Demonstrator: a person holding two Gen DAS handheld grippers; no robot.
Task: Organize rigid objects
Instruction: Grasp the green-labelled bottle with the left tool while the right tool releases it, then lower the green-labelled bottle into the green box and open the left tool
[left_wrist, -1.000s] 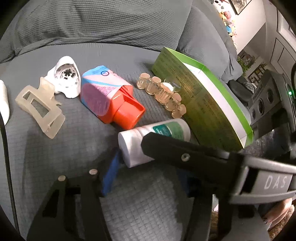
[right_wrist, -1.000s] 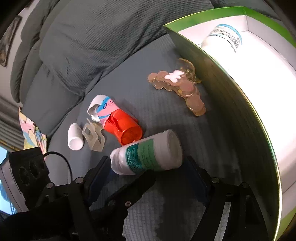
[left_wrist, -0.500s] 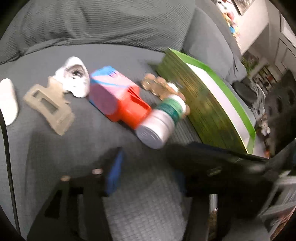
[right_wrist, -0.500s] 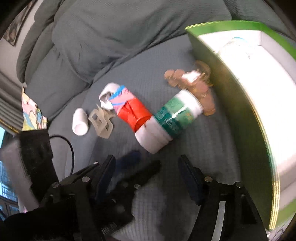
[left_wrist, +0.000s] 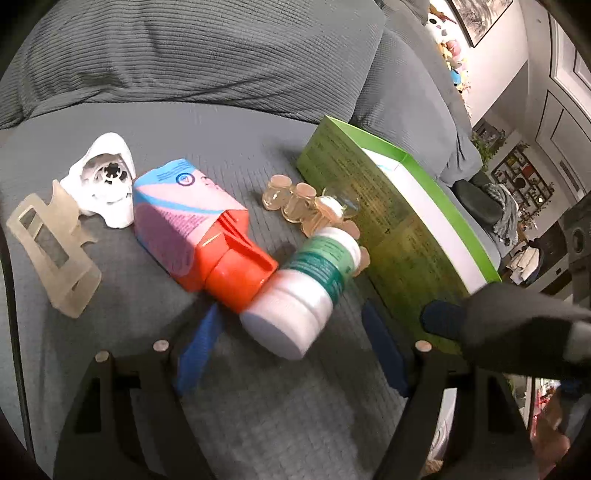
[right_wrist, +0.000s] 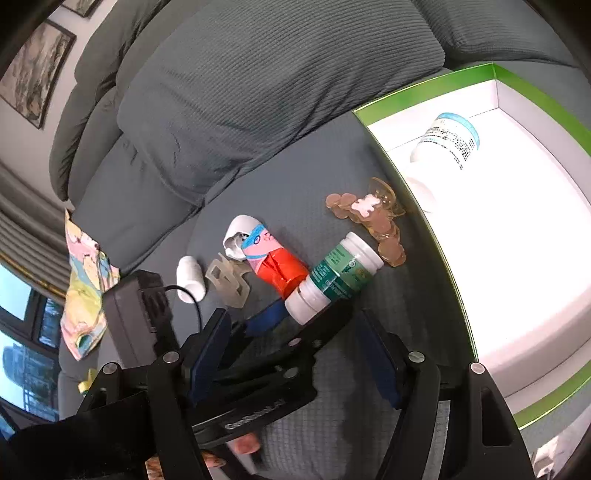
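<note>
On a grey sofa, left to right: a clear hair clip, a white cap, a pink-and-orange carton, a green-labelled bottle lying free, amber beads, then a green box. The left tool is opening, nothing gripped. The right tool is open and empty.

Both views fisheye: dark vignette in the corners, straight edges bowed near the rim. Indoor light, moderate on the grey ribbed sofa cushion. White inside of the green cardboard box blown out, detail lost. Window left of the box in the right view glares bright. Soft shadows under items. Motion blur on the black claw arm right of the box; white green-labelled bottle slightly soft.
</note>
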